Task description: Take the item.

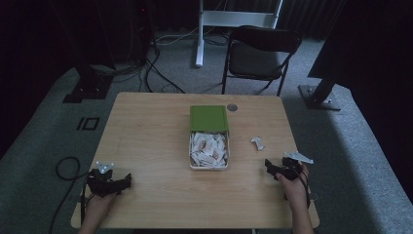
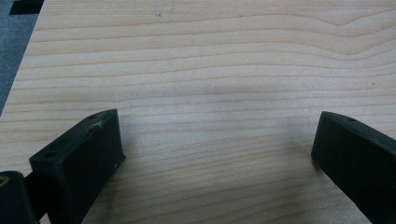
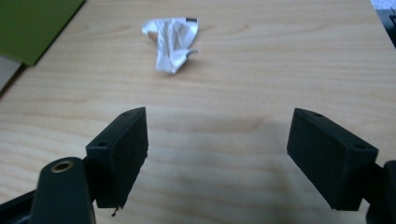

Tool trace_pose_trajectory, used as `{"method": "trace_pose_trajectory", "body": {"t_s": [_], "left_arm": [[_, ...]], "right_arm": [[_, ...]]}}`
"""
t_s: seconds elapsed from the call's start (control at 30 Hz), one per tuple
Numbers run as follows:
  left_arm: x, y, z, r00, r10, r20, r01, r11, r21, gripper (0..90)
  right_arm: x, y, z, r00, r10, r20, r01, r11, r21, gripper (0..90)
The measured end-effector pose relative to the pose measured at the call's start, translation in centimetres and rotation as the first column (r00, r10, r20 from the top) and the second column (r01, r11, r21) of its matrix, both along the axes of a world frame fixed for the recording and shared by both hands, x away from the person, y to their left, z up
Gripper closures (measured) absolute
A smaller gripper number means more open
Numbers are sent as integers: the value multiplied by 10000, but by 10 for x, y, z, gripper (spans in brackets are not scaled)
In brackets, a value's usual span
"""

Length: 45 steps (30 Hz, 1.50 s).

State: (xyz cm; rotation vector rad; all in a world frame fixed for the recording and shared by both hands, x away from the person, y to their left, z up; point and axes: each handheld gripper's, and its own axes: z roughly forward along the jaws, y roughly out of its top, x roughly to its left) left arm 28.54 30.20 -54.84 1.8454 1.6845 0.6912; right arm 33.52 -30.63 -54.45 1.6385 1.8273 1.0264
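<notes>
Crumpled wrapper [image 3: 170,43] is seen upper left of centre, untouched; right gripper [image 3: 217,154] and left gripper [image 2: 217,154] are both held wide, nothing gripped.

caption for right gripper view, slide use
Right gripper, jaws open, faces a crumpled white packet on the wooden table.

We hold two black grippers. Left gripper [image 1: 127,181]: grey three-cornered plate [image 1: 104,167] behind the jaws, black cable [image 1: 65,168] looping off behind it. Right gripper [image 1: 268,165]: same plate [image 1: 298,157], thin black cable running back behind the jaws. Our jaws are blocky black pads with small screw holes on top; brass insert [image 3: 61,165] just behind one right jaw. Forearms bare, no sleeves.
</notes>
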Motion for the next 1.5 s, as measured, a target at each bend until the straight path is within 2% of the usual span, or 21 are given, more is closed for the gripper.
{"method": "trace_pose_trajectory", "body": {"t_s": [0.27,0.57,0.67,0.77,0.83,0.93,1.03,1.3,1.5], "left_arm": [[0,0,0,10000,-4,-1,4,10000,3,28],[0,0,0,10000,-3,-1,3,10000,4,28],[0,0,0,10000,-1,-2,1,10000,2,28],[0,0,0,10000,-2,-2,2,10000,3,28],[0,0,0,10000,-3,-2,3,10000,2,28],[0,0,0,10000,-3,-2,3,10000,3,28],[0,0,0,10000,-1,-1,1,10000,2,28],[0,0,0,10000,-2,0,2,10000,1,28],[0,0,0,10000,-2,-2,2,10000,4,27]], "right_arm": [[-13,-10,-6,9996,-222,-161,222,9998,-22,202],[-26,-18,-8,9988,-342,-342,329,9987,-385,202],[-29,-18,-9,9978,-363,-553,337,9983,-469,202],[-30,-17,-9,9975,-359,-604,308,9960,-840,201],[-31,-15,-9,9977,-253,-624,170,9914,-1296,187],[-34,-16,-10,9978,-36,-666,-50,9916,-1289,167],[-38,-18,-10,9971,-276,-707,185,9918,-1267,155],[-47,-19,-10,9962,-466,-733,371,9912,-1268,137],[-48,-19,-10,9962,-472,-735,376,9911,-1275,136]]}}
